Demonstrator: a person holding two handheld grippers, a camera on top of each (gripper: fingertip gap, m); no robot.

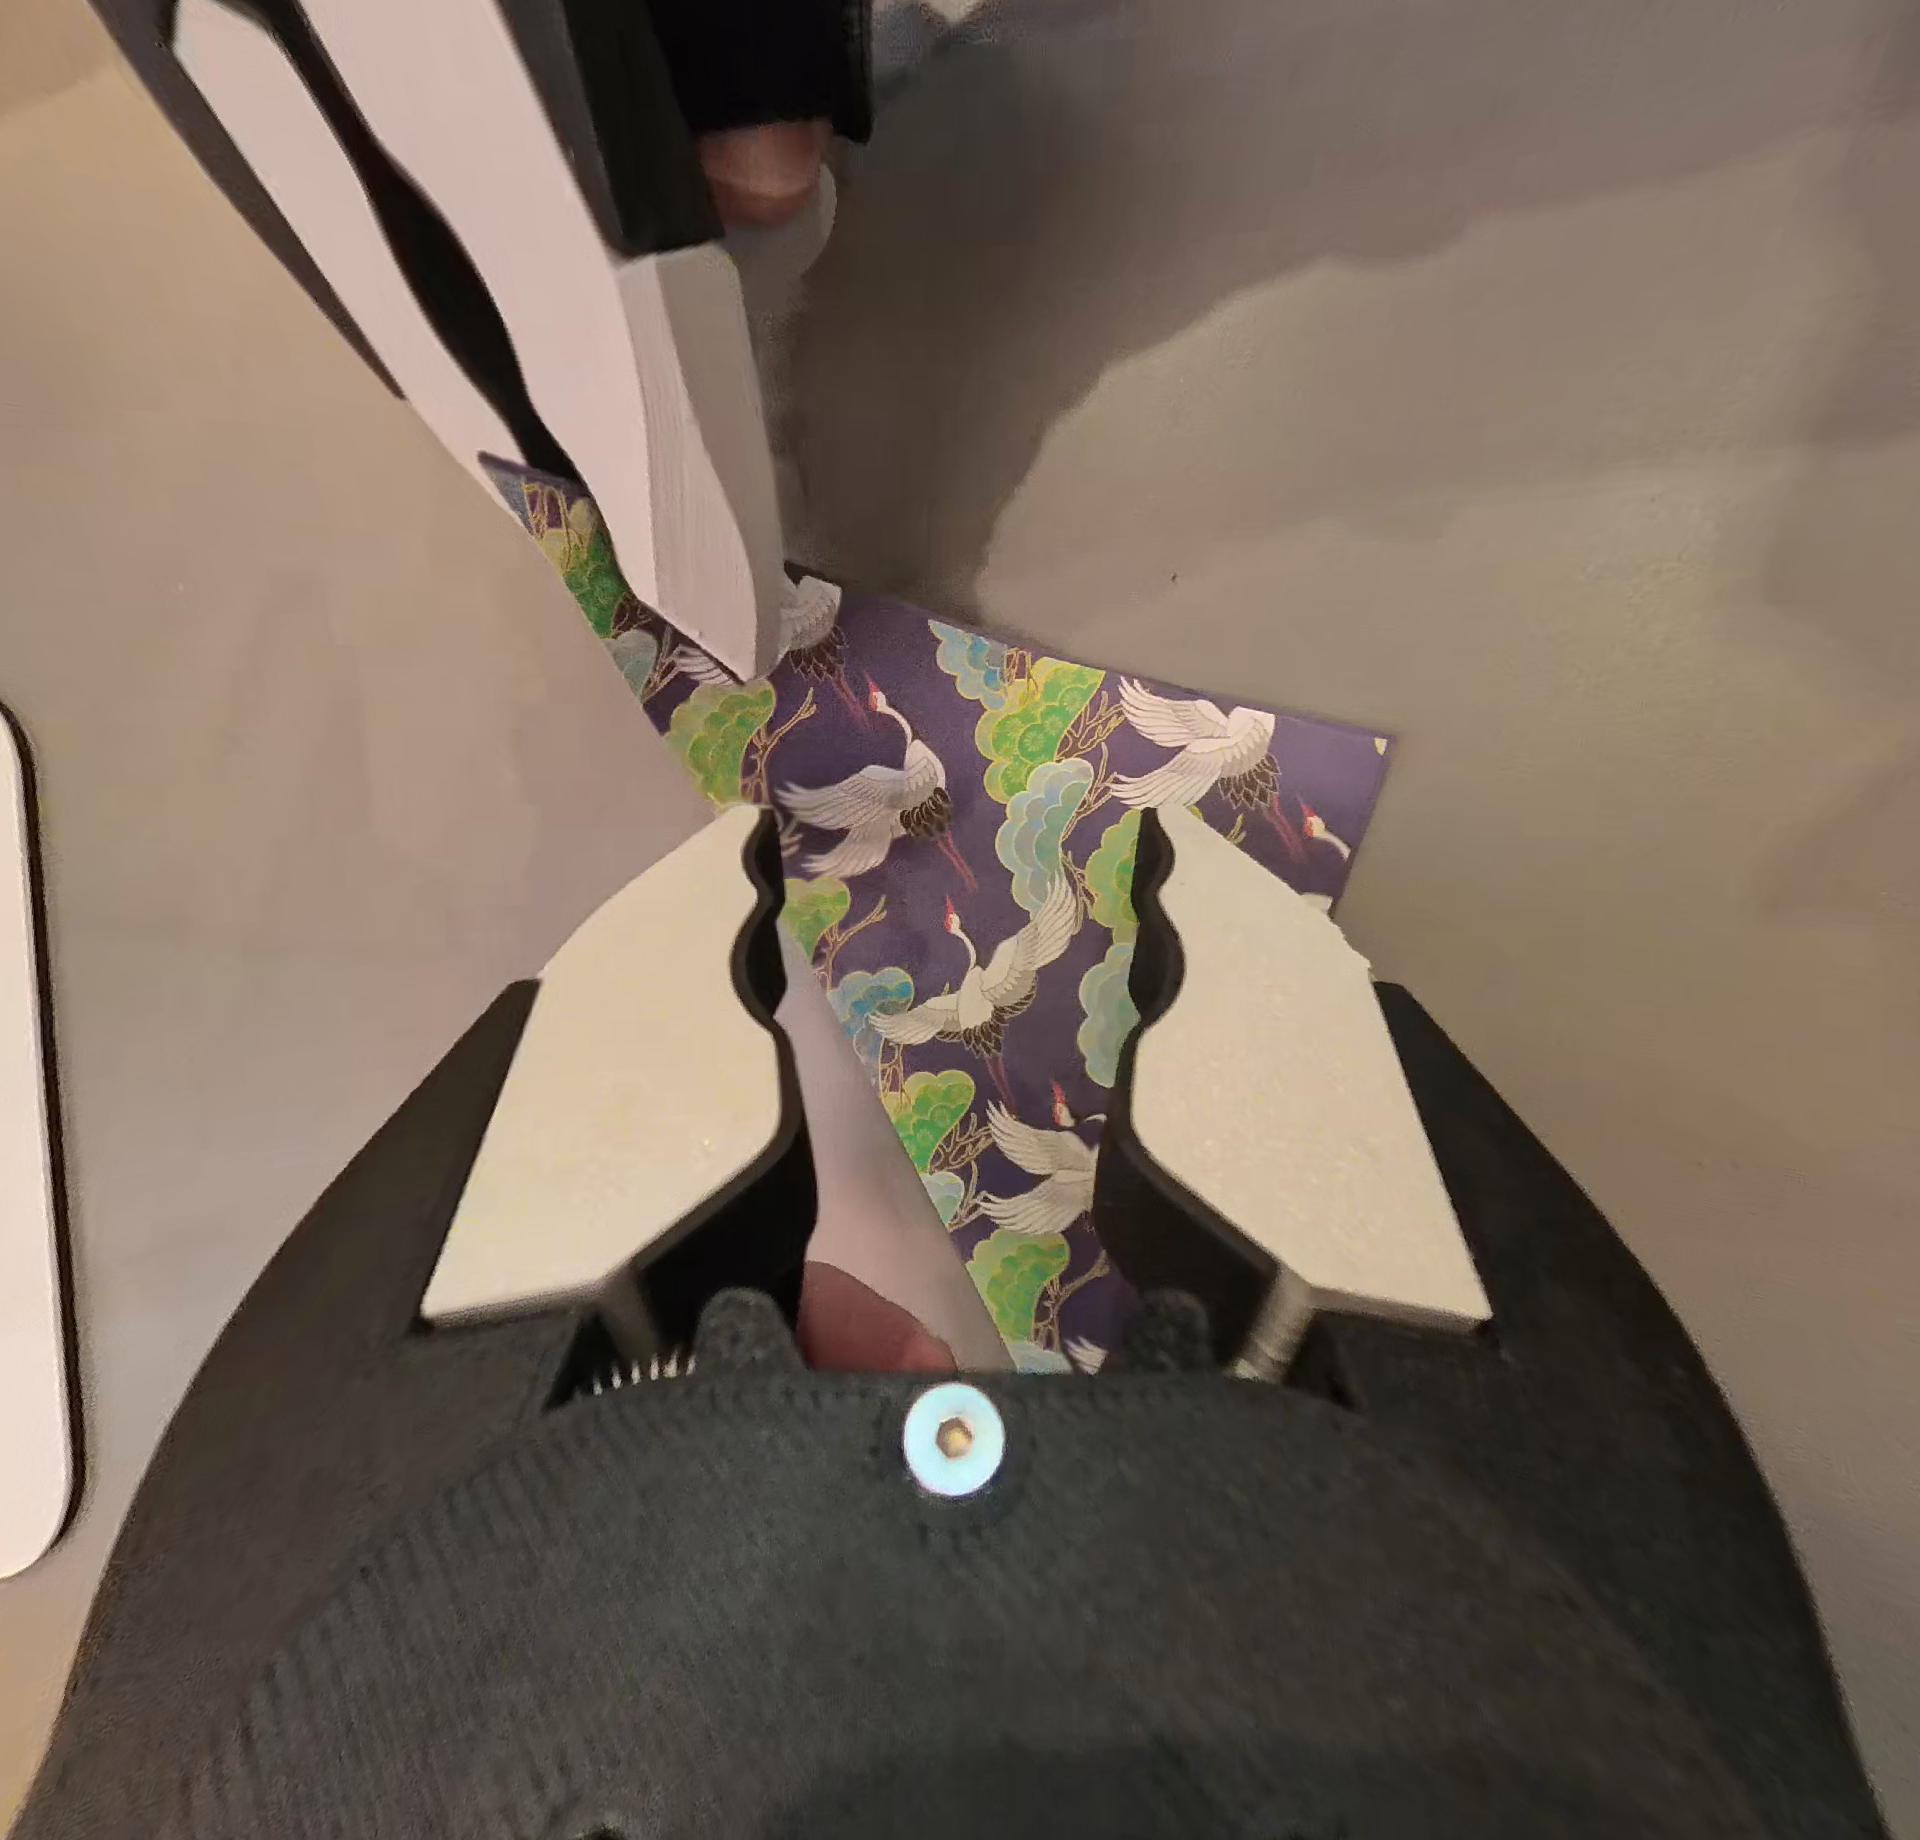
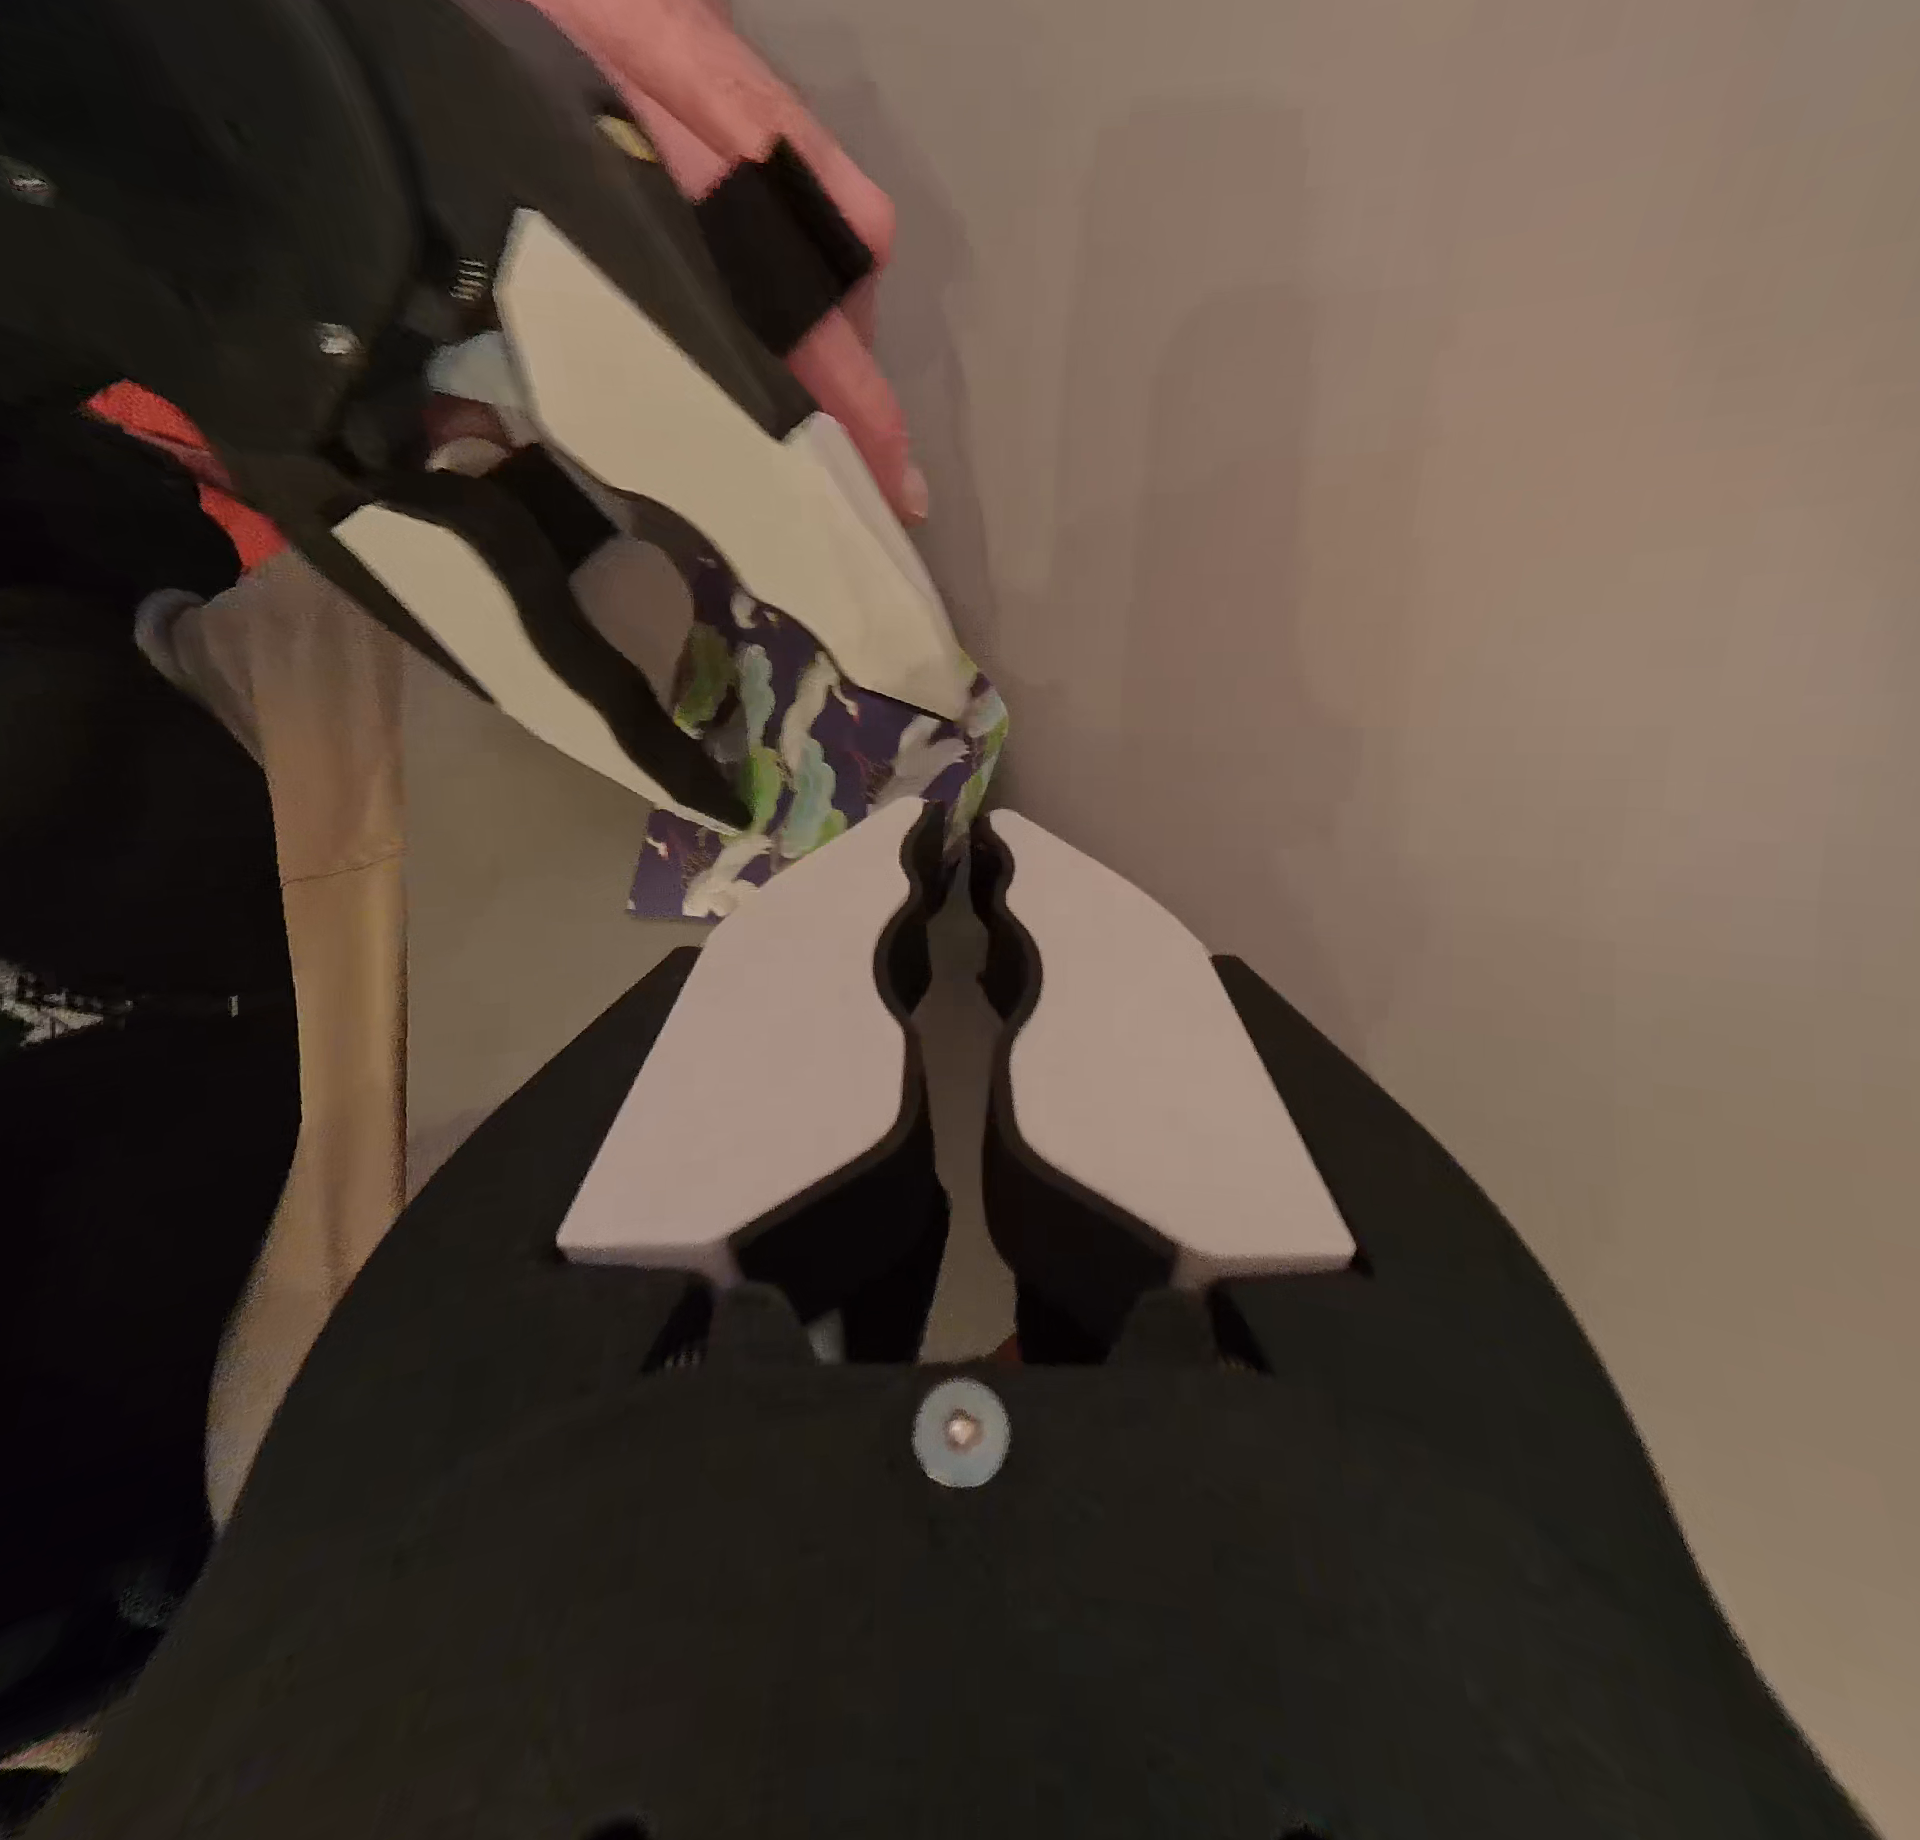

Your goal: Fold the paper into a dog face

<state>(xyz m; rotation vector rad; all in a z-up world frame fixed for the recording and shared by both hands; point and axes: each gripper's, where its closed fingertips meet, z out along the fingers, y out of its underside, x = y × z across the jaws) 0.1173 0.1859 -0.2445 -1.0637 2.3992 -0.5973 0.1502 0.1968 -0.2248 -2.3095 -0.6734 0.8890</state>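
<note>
Closest to my left camera is my left gripper [image 1: 956, 824], its two pale fingers spread wide apart with nothing pinched between them. The paper [image 1: 997, 855] runs through that gap: a purple sheet printed with white cranes and green and blue trees, lying on the grey table [image 1: 1558, 543]. Near the gripper's base I can see a white flap of the paper's underside turned up along its left edge, and a fingertip [image 1: 873, 1323] showing just beneath it. The printed sheet spreads outward past both my fingertips, its far right corner resting flat on the table.

Above, my right gripper [image 1: 743, 647] comes down from the upper left, and its pale tip is touching the paper's far left part, close to the edge. A white object [image 1: 31, 1115] sits at the left border of the table.

From my right camera, the right gripper [image 2: 951, 819] has its fingers nearly together, only a thin slit between the tips; they sit at the paper's [image 2: 821, 751] edge, but I cannot tell whether they actually pinch it. Across from it, the left gripper [image 2: 847, 767] straddles the paper with its fingers parted, a hand [image 2: 790, 232] behind it.
</note>
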